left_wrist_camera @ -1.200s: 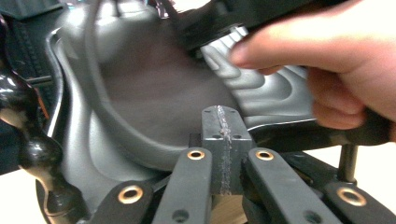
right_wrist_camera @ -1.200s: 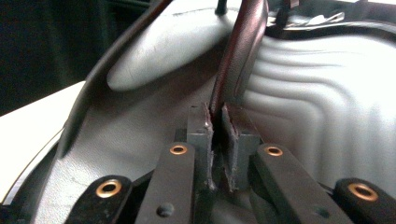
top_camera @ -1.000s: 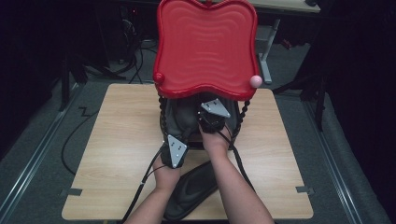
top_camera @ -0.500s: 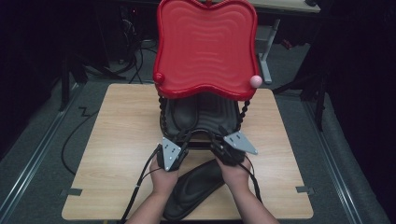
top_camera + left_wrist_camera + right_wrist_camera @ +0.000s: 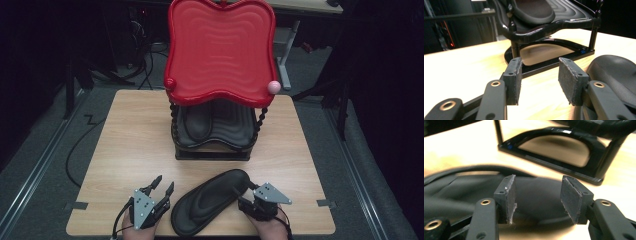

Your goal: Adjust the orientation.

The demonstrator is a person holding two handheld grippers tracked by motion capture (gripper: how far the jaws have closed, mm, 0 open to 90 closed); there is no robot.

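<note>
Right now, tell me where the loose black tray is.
In the high view the loose black tray lies flat on the table's near edge, between the left gripper and right gripper, in front of the tiered stand.

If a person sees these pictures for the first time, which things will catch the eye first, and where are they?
The big red tray stands out first, as the top tier of a black stand at the far middle of the wooden table. Next comes the black oval tray lying on the table near the front edge. The left gripper and the right gripper flank it, jaws open, having just been opening with nothing between them.
</note>
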